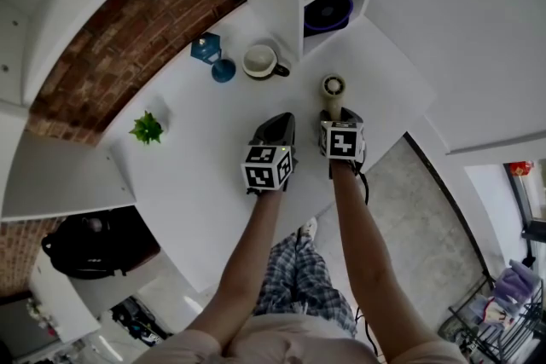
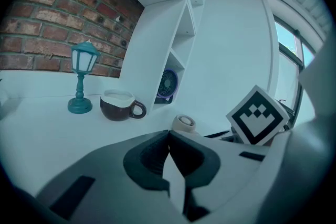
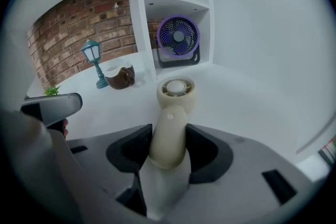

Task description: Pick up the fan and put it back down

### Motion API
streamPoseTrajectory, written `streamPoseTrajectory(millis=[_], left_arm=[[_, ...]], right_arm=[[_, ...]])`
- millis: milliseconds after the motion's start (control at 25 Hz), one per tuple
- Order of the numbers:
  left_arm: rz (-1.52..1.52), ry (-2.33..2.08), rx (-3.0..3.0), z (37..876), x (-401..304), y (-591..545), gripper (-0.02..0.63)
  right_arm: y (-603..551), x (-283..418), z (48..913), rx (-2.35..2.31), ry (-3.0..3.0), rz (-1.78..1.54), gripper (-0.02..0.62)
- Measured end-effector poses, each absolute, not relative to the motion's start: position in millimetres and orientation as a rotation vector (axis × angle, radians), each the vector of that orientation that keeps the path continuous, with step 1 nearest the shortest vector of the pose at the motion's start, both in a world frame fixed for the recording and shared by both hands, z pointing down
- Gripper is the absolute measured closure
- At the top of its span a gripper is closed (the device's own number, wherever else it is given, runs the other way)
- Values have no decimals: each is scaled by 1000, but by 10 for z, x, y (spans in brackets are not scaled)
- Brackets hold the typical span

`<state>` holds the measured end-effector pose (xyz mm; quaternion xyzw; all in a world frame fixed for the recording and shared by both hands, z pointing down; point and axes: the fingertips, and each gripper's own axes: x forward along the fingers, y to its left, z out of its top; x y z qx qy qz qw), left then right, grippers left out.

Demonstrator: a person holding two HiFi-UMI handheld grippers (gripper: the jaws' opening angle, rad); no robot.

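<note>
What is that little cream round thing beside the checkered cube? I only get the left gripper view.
Observer: A cream handheld fan. The right hand-held gripper is clamped on its handle.
Operator: Is there anything on the table besides the lantern and the mug?
Observer: Yes, a small green plant. It stands by itself at the head view's left, nearer the person than the lantern.
Operator: And lower down?
Observer: A black bag sits below, past the table's left edge.
</note>
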<state>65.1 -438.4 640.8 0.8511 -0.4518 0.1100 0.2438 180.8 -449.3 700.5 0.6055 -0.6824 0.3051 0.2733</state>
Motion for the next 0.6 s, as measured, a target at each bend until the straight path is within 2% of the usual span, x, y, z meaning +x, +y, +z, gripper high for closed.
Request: streamPoseTrajectory(millis=[600], left_arm=[[292,-1253,2342,6277,577,-4355,578]], right_arm=[[-4472,1880,6678,1721,-1950,755,388]])
